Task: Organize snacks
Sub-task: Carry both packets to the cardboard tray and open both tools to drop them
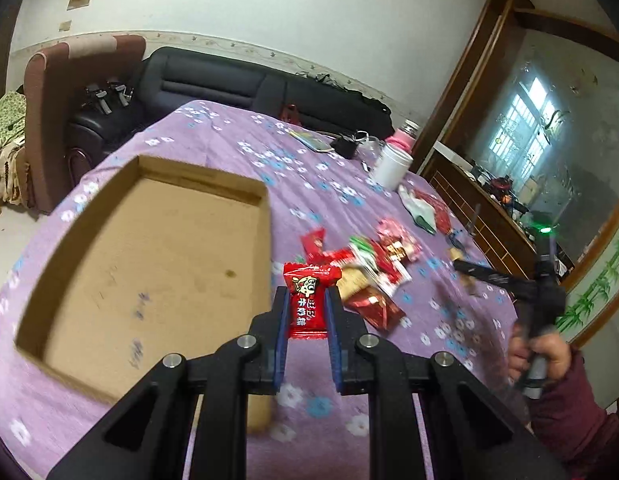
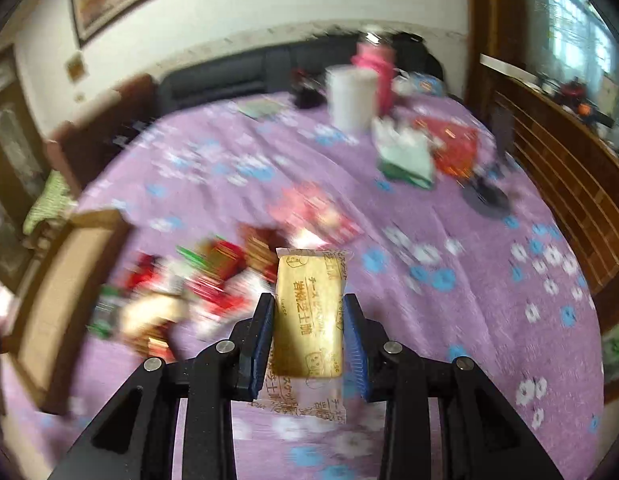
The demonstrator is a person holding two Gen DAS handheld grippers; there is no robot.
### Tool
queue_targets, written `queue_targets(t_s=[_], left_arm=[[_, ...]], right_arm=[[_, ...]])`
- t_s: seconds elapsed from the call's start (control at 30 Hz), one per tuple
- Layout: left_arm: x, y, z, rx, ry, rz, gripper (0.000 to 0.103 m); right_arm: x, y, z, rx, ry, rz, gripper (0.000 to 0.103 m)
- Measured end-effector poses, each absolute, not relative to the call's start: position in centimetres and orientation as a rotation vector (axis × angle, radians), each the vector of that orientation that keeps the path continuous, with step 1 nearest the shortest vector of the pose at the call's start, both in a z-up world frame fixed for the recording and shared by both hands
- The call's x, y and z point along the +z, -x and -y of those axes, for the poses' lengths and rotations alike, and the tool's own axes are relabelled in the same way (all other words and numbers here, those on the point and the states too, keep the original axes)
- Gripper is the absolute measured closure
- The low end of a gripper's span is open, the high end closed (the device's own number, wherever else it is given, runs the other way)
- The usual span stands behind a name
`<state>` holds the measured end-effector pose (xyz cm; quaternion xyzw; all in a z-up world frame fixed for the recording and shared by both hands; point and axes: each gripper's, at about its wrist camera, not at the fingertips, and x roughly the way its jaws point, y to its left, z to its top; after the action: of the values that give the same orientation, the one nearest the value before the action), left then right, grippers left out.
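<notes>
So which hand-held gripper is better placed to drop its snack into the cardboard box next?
Probably left: its hand-held gripper holds the red candy right beside the cardboard box; the right's cracker packet is farther away.

Floral purple table [image 1: 213, 148]: box [image 1: 157, 256], snacks [image 1: 373, 256]

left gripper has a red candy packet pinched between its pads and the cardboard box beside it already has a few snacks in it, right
Not quite. The left gripper does pinch the red candy packet, but the cardboard box beside it holds no snacks: the left wrist view shows only its bare brown floor. The loose snacks lie on the purple tablecloth outside it.
</notes>
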<state>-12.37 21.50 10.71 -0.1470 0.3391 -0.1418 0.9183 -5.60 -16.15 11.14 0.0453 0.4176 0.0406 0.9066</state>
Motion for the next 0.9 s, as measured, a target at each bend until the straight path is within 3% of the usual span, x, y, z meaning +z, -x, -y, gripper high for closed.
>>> queue_targets(t_s=[0.27,0.47,0.67,0.73,0.8,0.9], left_arm=[[11.1,3.3,-26.7,-0.265,0.360,-0.790,0.086],[7.0,-4.0,-29.7,-0.233,0.489,-0.905,0.086],[3.0,-6.0,-31.4,-0.203,0.578,-0.942,0.086],[2.3,-6.0,-32.0,-0.191,0.611,-0.942,0.068],[1.8,-5.6,-32.9,-0.142,0.642,-0.937,0.061],[1.7,-4.7,-34.5,-0.156,0.749,-0.902,0.043]], right_arm=[[14.1,1.3,5.1,0.378,-0.073,-0.913,0.066],[11.8,-3.5,-5.6,0.471,-0.001,-0.967,0.066],[8.9,-6.5,-11.3,0.473,0.090,-1.008,0.066],[7.9,-7.2,-12.6,0.484,0.110,-1.024,0.066],[7.3,-7.8,-13.1,0.460,0.121,-1.026,0.064],[6.7,-8.5,-13.1,0.453,0.115,-1.037,0.058]])
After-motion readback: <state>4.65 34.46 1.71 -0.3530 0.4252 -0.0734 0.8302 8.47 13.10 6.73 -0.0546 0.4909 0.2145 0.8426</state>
